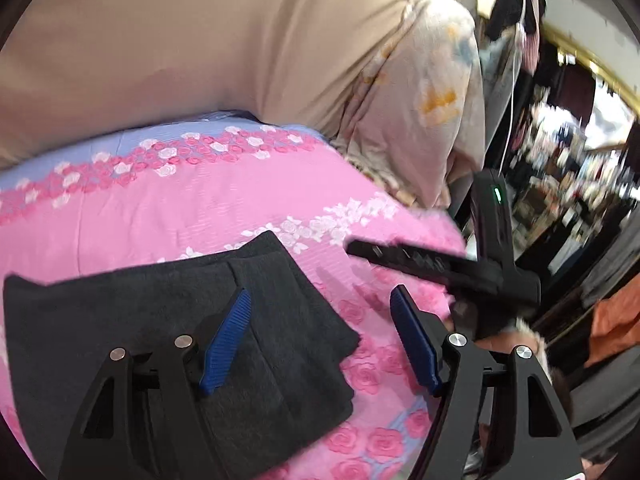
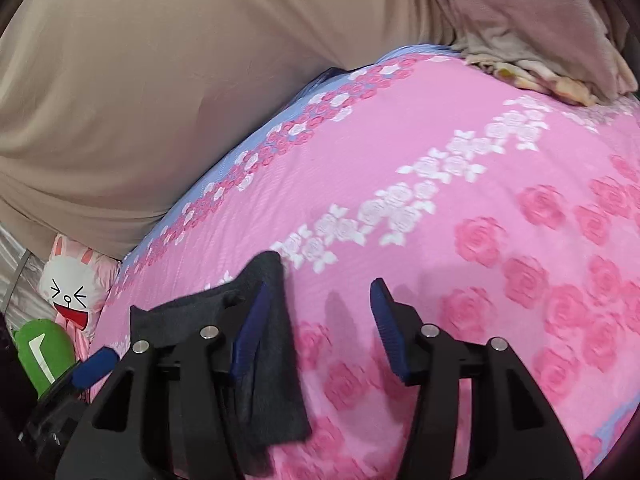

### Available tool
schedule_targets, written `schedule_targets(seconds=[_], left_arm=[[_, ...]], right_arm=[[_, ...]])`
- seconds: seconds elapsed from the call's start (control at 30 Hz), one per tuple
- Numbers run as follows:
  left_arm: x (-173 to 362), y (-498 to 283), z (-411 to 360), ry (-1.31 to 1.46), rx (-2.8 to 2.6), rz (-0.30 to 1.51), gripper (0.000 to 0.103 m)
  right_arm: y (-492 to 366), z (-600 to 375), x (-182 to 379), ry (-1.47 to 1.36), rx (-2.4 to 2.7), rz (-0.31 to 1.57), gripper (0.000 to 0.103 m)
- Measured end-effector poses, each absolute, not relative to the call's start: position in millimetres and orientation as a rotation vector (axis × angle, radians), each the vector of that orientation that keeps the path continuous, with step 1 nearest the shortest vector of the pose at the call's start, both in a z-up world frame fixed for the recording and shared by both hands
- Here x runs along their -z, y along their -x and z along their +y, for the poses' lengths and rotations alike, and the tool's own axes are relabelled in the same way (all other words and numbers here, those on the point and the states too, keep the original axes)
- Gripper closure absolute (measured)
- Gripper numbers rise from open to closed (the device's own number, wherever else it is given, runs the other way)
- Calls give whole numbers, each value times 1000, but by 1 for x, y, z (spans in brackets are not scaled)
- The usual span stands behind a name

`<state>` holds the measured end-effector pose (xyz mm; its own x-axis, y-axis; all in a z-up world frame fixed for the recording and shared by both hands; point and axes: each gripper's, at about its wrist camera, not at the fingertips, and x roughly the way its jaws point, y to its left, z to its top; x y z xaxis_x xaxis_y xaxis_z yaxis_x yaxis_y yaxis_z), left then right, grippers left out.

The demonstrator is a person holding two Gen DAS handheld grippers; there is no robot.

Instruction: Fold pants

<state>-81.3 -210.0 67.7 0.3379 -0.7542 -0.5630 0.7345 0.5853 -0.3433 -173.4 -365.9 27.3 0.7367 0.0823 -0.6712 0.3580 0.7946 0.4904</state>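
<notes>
Dark charcoal pants (image 1: pixel 132 312) lie folded into a flat rectangle on the pink rose-patterned bed cover (image 1: pixel 200 208). My left gripper (image 1: pixel 320 336) is open above the pants' right edge, its left finger over the cloth and its right finger over the cover. My right gripper (image 1: pixel 420 264) shows as a black body to the right of the pants. In the right wrist view the right gripper (image 2: pixel 320 328) is open and empty, its left finger over the pants' edge (image 2: pixel 264 360). The left gripper's blue fingertip (image 2: pixel 94 364) shows at lower left.
A beige cover (image 1: pixel 180 52) rises behind the bed. A floral pillow (image 1: pixel 424 92) sits at the bed's far right corner. A white bunny plush (image 2: pixel 76 284) and a green object (image 2: pixel 40 356) lie at the left. Cluttered shelves (image 1: pixel 568 168) stand beyond the bed.
</notes>
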Motion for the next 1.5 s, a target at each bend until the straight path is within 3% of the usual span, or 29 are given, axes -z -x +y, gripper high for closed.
schedule_targets(seconds=[0.07, 0.13, 0.3, 0.47, 0.5, 0.53, 0.57, 0.6, 0.77, 0.83, 0.87, 0.9, 0.93, 1.03, 1.23, 1.27, 1.3, 1.33, 1.37, 1.43, 1.5], left_arm=[[-75, 73, -172, 108, 914, 734, 24], [-78, 64, -129, 163, 807, 713, 23], [-62, 40, -2, 285, 433, 742, 22], [-50, 41, 51, 365, 316, 739, 22], [-50, 43, 52, 357, 308, 731, 22], [-51, 45, 51, 341, 307, 722, 22], [-52, 46, 51, 326, 313, 717, 22], [-52, 48, 47, 304, 324, 715, 22], [-43, 42, 34, 301, 396, 751, 22], [-36, 41, 25, 294, 411, 776, 22], [-29, 40, 19, 300, 424, 804, 22], [-25, 40, 16, 304, 436, 819, 22], [-18, 39, 11, 313, 457, 849, 22], [-5, 37, -2, 325, 514, 910, 22], [27, 19, -23, 430, 583, 1024, 22], [28, 18, -23, 448, 582, 999, 24], [31, 15, -24, 456, 593, 1008, 33], [35, 10, -24, 463, 588, 1028, 62], [39, 5, -21, 476, 580, 1049, 88], [42, -4, -8, 550, 624, 1071, 95], [33, -4, 4, 573, 648, 1057, 97]], right_arm=[[186, -360, -31, -649, 132, 743, 48], [194, -346, -33, -626, 96, 763, 35], [180, -301, -39, -535, -33, 799, 34], [123, -262, -26, -347, -34, 909, 32], [116, -259, -19, -334, -31, 927, 38], [110, -255, -15, -338, -59, 936, 63], [106, -253, -18, -342, -75, 933, 78], [105, -246, -34, -296, -59, 909, 85], [96, -248, -84, -209, -24, 799, 88], [81, -259, -55, -148, 89, 893, 85], [76, -266, -36, -145, 129, 955, 74], [82, -273, -29, -195, 144, 927, 69], [93, -280, -31, -277, 143, 892, 58], [118, -291, -41, -361, 148, 853, 41], [143, -306, -18, -612, 10, 915, 32], [144, -302, -13, -606, 7, 927, 32], [144, -295, -15, -575, 11, 904, 31], [143, -292, -14, -571, 0, 902, 40], [139, -288, -13, -587, -16, 906, 59], [134, -283, -16, -596, -29, 894, 76], [134, -275, -31, -602, -54, 855, 78]])
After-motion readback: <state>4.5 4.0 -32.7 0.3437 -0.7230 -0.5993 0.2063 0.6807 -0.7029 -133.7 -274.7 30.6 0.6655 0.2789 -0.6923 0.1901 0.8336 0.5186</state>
